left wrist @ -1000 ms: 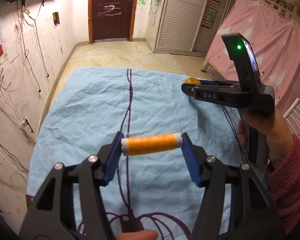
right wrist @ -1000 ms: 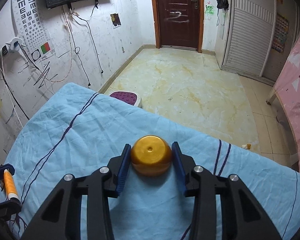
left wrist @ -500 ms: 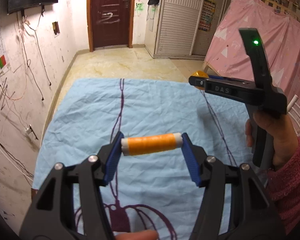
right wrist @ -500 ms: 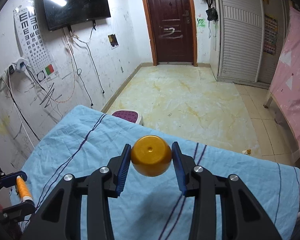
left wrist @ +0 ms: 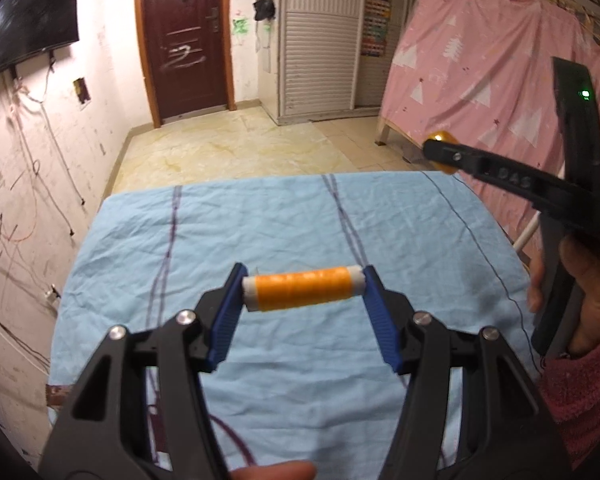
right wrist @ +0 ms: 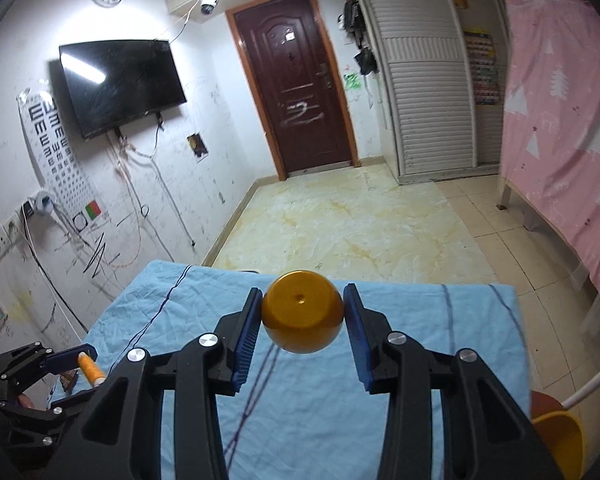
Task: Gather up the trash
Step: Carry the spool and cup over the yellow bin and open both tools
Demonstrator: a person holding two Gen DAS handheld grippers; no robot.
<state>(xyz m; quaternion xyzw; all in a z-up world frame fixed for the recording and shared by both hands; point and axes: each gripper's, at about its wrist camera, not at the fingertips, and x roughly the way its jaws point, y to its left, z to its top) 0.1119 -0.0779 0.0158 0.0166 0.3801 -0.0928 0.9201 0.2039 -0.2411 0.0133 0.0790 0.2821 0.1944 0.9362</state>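
My left gripper (left wrist: 304,292) is shut on an orange thread spool (left wrist: 300,289) with white ends, held crosswise above the blue cloth (left wrist: 284,232). My right gripper (right wrist: 302,316) is shut on a round gold cap (right wrist: 302,316), held above the far part of the blue cloth (right wrist: 420,360). In the left wrist view the right gripper (left wrist: 440,148) is up at the right with the gold cap (left wrist: 440,136) at its tip. In the right wrist view the left gripper (right wrist: 82,368) with the spool (right wrist: 91,372) shows low at the left.
An orange bin (right wrist: 556,440) stands below the table's right edge beside a white rail (right wrist: 592,384). A pink curtain (left wrist: 480,80) hangs at the right. A dark door (right wrist: 300,92), a wall TV (right wrist: 120,84) and tiled floor (right wrist: 360,224) lie beyond the table.
Both grippers have risen and tilted up, so more of the room shows. The right gripper has moved right and higher with the cap. Each still holds its object.
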